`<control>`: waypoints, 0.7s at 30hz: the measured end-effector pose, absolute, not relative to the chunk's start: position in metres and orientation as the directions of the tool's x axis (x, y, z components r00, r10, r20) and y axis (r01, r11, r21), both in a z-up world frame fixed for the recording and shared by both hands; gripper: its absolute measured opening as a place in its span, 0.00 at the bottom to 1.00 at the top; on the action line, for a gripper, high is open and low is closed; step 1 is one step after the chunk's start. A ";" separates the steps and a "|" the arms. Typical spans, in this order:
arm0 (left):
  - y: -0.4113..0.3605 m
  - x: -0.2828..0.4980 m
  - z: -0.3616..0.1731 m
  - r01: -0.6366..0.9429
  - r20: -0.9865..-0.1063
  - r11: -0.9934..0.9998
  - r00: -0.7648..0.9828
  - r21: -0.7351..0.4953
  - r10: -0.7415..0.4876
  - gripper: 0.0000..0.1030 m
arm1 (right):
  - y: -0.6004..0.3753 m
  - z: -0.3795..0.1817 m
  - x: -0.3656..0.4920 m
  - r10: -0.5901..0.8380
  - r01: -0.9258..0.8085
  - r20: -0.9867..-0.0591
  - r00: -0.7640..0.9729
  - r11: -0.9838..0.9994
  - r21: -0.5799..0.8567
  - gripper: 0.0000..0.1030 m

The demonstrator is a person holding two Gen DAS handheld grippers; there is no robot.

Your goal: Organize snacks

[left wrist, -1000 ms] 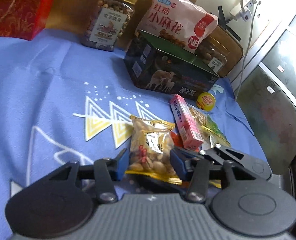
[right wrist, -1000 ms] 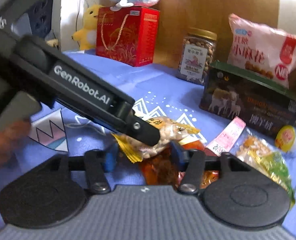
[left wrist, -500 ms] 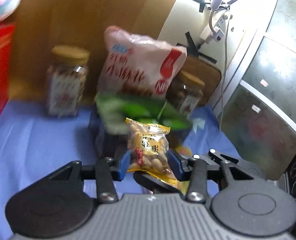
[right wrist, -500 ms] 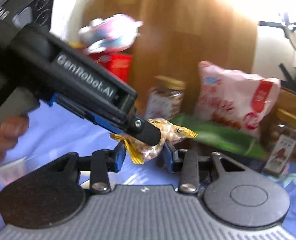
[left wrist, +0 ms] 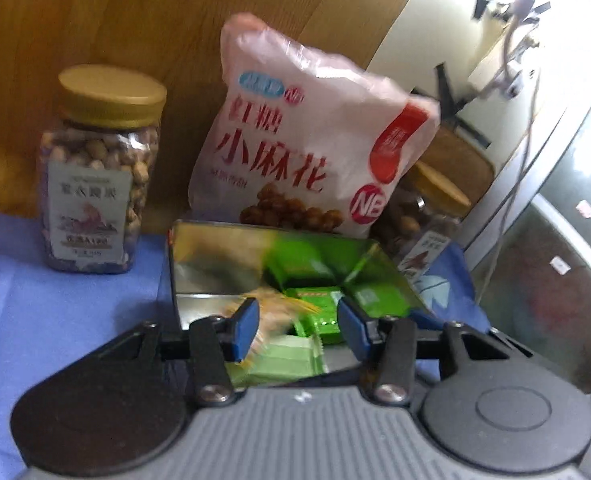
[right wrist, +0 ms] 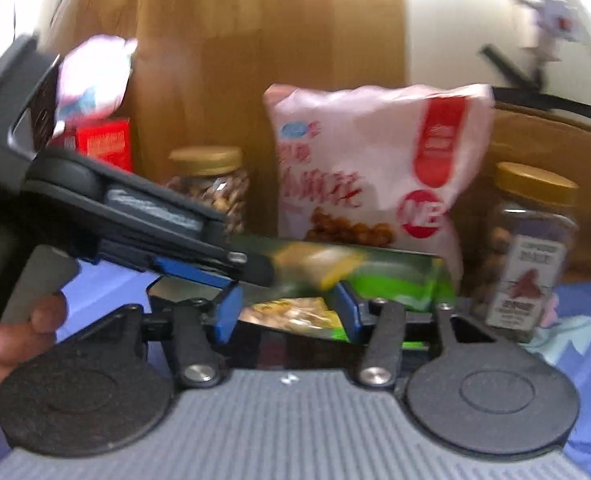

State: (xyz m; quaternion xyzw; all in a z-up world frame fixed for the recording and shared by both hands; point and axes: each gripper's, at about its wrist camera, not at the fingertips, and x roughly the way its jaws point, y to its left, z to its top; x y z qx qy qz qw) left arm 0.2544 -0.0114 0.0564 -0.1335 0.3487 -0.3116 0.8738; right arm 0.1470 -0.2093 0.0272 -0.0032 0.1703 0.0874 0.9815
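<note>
My left gripper is open above an open metal tin. The yellow peanut packet is a blur between its fingers, dropping into the tin among several green packets. In the right wrist view the left gripper reaches in from the left over the tin, and the peanut packet lies in it. My right gripper is open and empty just in front of the tin.
Behind the tin lean a pink snack bag and two gold-lidded nut jars against a wooden board. A red box stands far left. Blue cloth covers the table.
The left gripper lifted the peanut packet from the cloth, carried it over the tin and opened. The packet has left its fingers and is in the tin. The right gripper followed toward the tin.
</note>
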 end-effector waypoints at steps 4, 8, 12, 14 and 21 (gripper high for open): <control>0.016 0.220 0.068 0.488 -0.447 0.756 0.612 -0.436 -0.652 0.53 | -0.270 0.021 0.110 0.068 -0.019 -0.318 0.946 0.988 0.154 0.62; 0.035 0.188 0.061 0.488 -0.449 0.757 0.611 -0.435 -0.652 0.54 | -0.316 -0.002 0.096 0.048 0.087 -0.409 0.911 0.949 0.303 0.65; 0.038 0.170 0.045 0.466 -0.494 0.745 0.558 -0.477 -0.666 0.54 | -0.310 -0.013 0.105 0.109 0.043 -0.458 0.882 0.950 0.308 0.75; 0.033 0.163 0.040 0.467 -0.511 0.740 0.535 -0.484 -0.673 0.54 | -0.297 -0.016 0.111 0.107 0.014 -0.478 0.872 0.970 0.241 0.76; 0.005 0.144 0.037 0.503 -0.546 0.720 0.472 -0.478 -0.693 0.54 | -0.292 -0.021 0.116 0.110 0.006 -0.532 0.840 0.978 0.211 0.45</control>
